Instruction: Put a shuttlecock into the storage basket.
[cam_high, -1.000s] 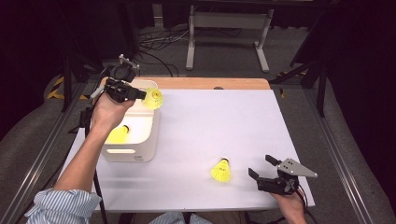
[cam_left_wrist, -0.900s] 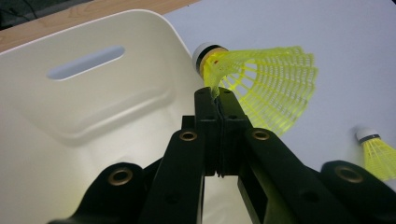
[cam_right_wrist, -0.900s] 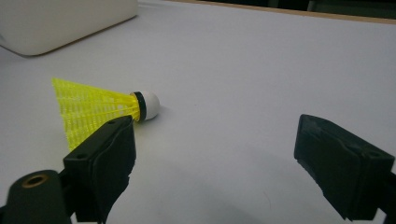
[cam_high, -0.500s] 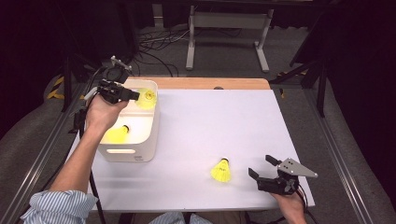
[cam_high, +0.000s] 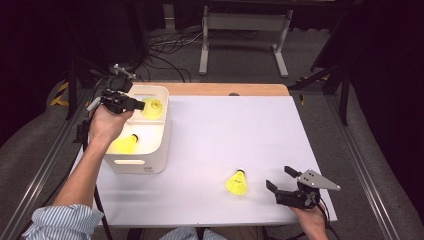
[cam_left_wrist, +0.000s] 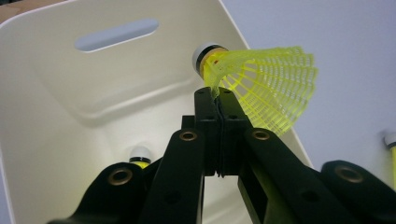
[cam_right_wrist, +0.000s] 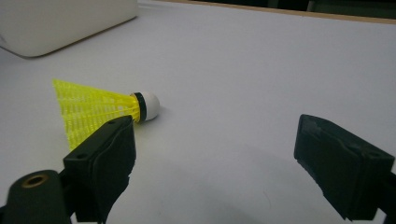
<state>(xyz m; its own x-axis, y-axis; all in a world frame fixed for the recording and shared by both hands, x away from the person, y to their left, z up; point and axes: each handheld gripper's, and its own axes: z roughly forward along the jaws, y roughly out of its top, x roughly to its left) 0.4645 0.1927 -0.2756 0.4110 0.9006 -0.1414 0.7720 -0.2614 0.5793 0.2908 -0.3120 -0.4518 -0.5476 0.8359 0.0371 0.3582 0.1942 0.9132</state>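
Three yellow shuttlecocks were in play around the white bin, which stood on the white table near its left edge. One shuttlecock was pinched by the edge of its mesh skirt in the left gripper, whose jaws were pressed together on it, and it hung over the far end of the bin's open top. In the left gripper view that held shuttlecock pointed its white cork toward the bin's inner wall, below the handle slot, with the skirt flaring out past the rim. A second shuttlecock lay on the floor of the bin, toward its near end. The third shuttlecock lay on its side on the table, well to the right of the bin. Just beyond it, farther from the bin, the right gripper rested low over the table with its jaws spread wide and nothing between them.
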